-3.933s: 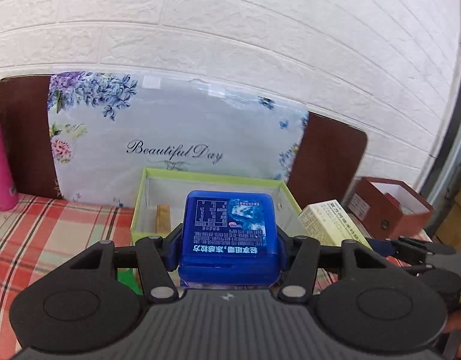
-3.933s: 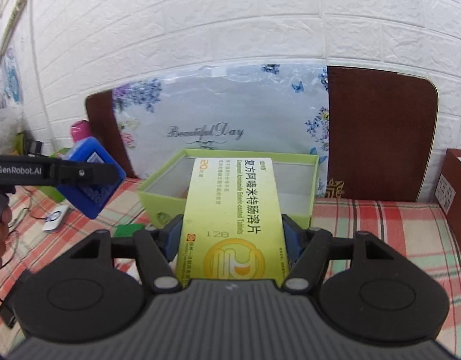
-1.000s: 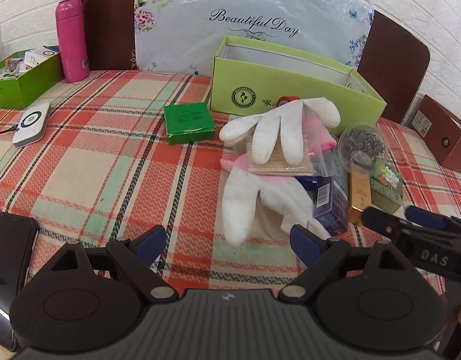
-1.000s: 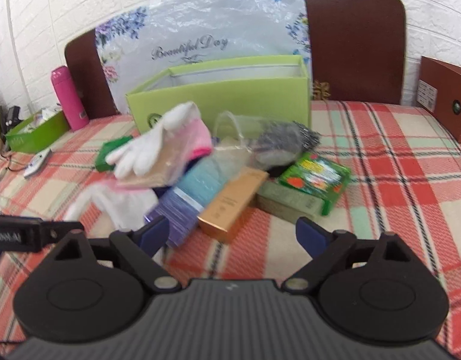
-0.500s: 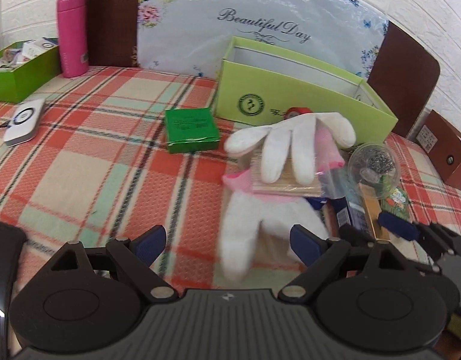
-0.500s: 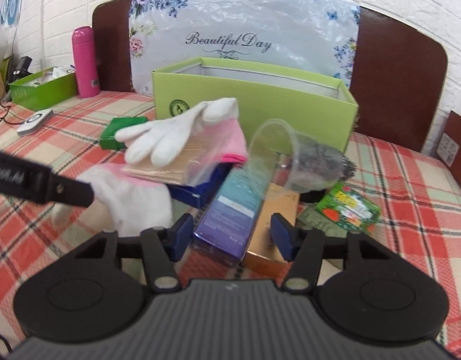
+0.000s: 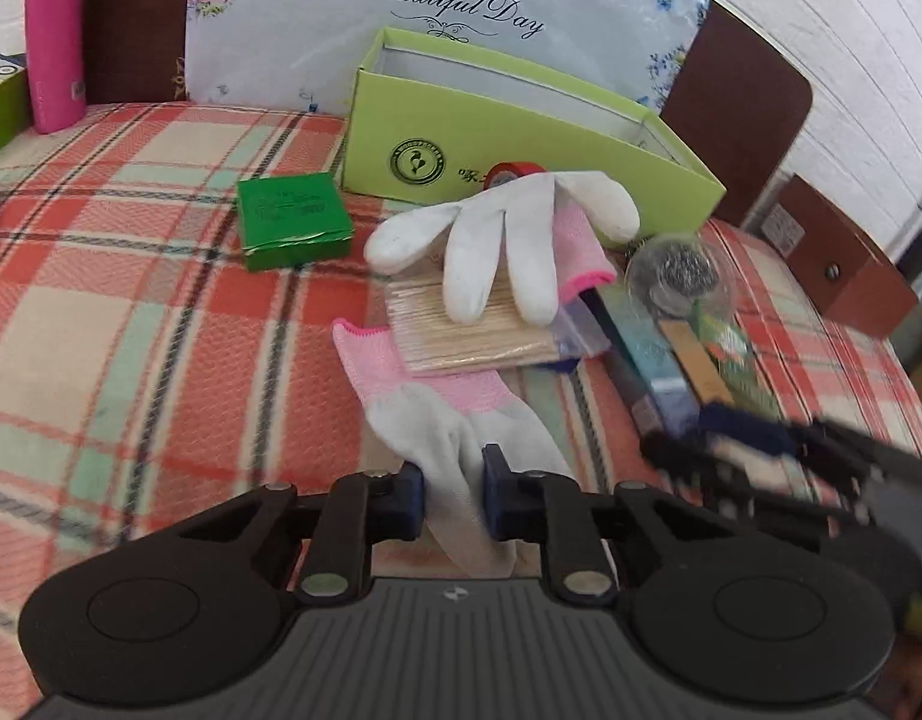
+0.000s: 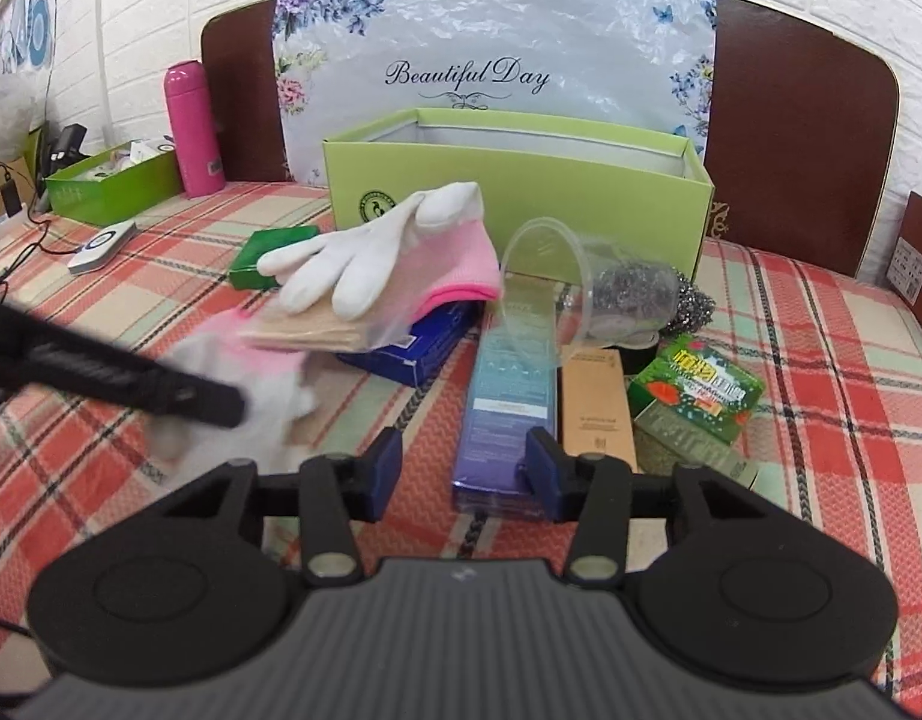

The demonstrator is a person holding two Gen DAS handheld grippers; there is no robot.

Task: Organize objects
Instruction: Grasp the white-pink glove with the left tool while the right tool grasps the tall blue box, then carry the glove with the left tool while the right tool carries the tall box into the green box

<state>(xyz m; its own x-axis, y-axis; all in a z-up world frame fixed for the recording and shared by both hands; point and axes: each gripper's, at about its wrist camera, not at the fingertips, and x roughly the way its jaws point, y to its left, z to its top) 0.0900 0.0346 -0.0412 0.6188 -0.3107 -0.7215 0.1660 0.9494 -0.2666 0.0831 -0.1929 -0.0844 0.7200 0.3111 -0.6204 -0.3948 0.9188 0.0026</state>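
Observation:
My left gripper (image 7: 453,498) is shut on the near white-and-pink glove (image 7: 455,420), which lies on the plaid cloth. A second glove (image 7: 509,240) rests on a pack of wooden sticks (image 7: 461,330). My right gripper (image 8: 461,468) is open; its right finger touches the purple-blue box (image 8: 503,384), which lies partly between the jaws. Beside that box lie a tan box (image 8: 599,402), a dark blue box (image 8: 419,336) and green packets (image 8: 695,390). The open lime-green box (image 8: 521,192) stands behind the pile; it also shows in the left wrist view (image 7: 521,138).
A tipped clear cup (image 8: 569,294) holds a steel scourer (image 8: 635,294). A small green box (image 7: 293,222) lies left of the pile. A pink bottle (image 8: 194,132), a green tray (image 8: 113,180) and a white remote (image 8: 101,246) are at the left. A brown box (image 7: 845,252) is at the right.
Both grippers released their boxes earlier and dropped to the table. In the last half second the left gripper closed on the near glove; the right gripper shifted left and now straddles only part of the purple-blue box.

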